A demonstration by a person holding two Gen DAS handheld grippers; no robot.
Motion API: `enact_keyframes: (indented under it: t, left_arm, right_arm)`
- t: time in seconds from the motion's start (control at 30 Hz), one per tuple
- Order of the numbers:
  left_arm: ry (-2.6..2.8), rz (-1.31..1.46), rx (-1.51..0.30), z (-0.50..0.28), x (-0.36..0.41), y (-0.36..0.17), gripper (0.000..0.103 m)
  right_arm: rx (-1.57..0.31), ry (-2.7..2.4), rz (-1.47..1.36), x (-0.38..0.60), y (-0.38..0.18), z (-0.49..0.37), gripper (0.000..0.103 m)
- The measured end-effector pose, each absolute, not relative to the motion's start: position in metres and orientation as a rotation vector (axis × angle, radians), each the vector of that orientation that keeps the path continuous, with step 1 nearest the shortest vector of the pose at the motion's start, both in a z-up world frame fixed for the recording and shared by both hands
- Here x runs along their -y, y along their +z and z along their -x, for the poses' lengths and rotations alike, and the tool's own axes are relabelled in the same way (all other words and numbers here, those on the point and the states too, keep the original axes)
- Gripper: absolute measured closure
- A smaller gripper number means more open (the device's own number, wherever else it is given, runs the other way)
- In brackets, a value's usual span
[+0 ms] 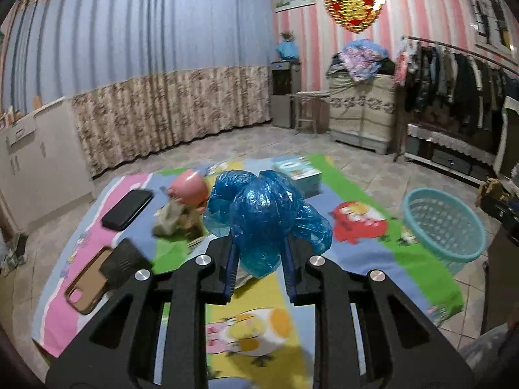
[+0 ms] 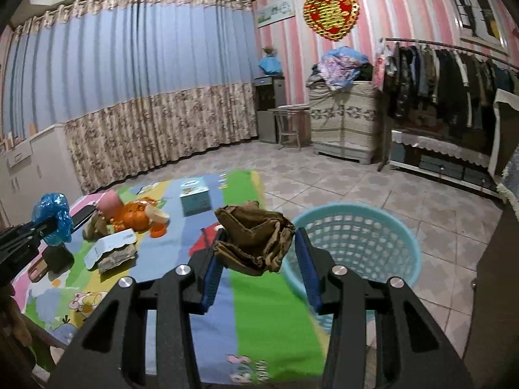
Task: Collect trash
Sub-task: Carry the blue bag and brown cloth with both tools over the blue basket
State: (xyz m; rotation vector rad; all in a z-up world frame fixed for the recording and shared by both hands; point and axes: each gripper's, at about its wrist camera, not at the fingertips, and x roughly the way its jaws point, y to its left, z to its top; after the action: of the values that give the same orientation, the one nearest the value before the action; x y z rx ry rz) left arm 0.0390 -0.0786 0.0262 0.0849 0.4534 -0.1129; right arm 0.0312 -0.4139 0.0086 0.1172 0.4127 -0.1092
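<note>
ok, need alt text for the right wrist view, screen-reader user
The right hand-held gripper holds a crumpled brown paper wad between its blue pads, lifted near a teal laundry-style basket on the tiled floor. To the left, the left hand-held gripper holds a blue plastic bag over a colourful cartoon mat strewn with litter.

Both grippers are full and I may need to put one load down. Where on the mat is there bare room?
Free: the green stripe beside the teal basket, and the blue band running from the tissue box toward the camera. Crowded: the mat's left part, around the orange peels, white carton, pink cup and phones.
</note>
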Motion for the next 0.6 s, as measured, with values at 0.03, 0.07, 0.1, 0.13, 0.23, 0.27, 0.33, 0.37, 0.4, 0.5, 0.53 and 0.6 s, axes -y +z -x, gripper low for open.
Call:
enact_keyframes:
  t: [0.03, 0.07, 0.1, 0.13, 0.23, 0.27, 0.33, 0.37, 0.4, 0.5, 0.53, 0.6]
  left_arm:
    - [-0.133, -0.099, -0.443, -0.036, 0.089, 0.029, 0.081]
    - [-0.143, -0.11, -0.442, -0.035, 0.097, 0.03, 0.081]
    - [-0.156, -0.113, -0.441, -0.033, 0.105, 0.032, 0.081]
    - [-0.169, -0.11, -0.438, -0.031, 0.11, 0.033, 0.081]
    - [-0.2, -0.104, -0.434, -0.027, 0.126, 0.038, 0.081]
    - [-0.209, -0.107, -0.434, -0.027, 0.132, 0.039, 0.081]
    - [-0.22, -0.112, -0.435, -0.029, 0.143, 0.038, 0.081]
    - [-0.224, -0.115, -0.439, -0.031, 0.149, 0.037, 0.081]
    - [-0.228, -0.117, -0.441, -0.033, 0.154, 0.036, 0.081]
    - [-0.251, -0.118, -0.433, -0.043, 0.174, 0.033, 0.081]
    - [-0.261, -0.115, -0.436, -0.049, 0.182, 0.032, 0.081]
    - [-0.288, -0.106, -0.446, -0.061, 0.2, 0.03, 0.081]
  right_arm:
    - [-0.411, -0.117, -0.118, 0.416, 0.011, -0.03, 0.06]
    - [-0.409, -0.129, -0.12, 0.421, 0.015, -0.027, 0.06]
    - [-0.405, -0.138, -0.121, 0.424, 0.017, -0.025, 0.06]
    - [-0.398, -0.149, -0.123, 0.429, 0.021, -0.022, 0.06]
    - [-0.388, -0.164, -0.119, 0.437, 0.029, -0.019, 0.06]
    - [-0.385, -0.167, -0.114, 0.442, 0.032, -0.021, 0.06]
    - [-0.378, -0.174, -0.103, 0.449, 0.036, -0.025, 0.06]
    - [-0.374, -0.18, -0.099, 0.454, 0.037, -0.029, 0.06]
    - [-0.37, -0.181, -0.101, 0.46, 0.039, -0.032, 0.06]
    - [-0.366, -0.186, -0.131, 0.48, 0.04, -0.047, 0.06]
    - [-0.367, -0.186, -0.14, 0.486, 0.04, -0.052, 0.06]
    - [-0.381, -0.189, -0.157, 0.501, 0.037, -0.066, 0.06]
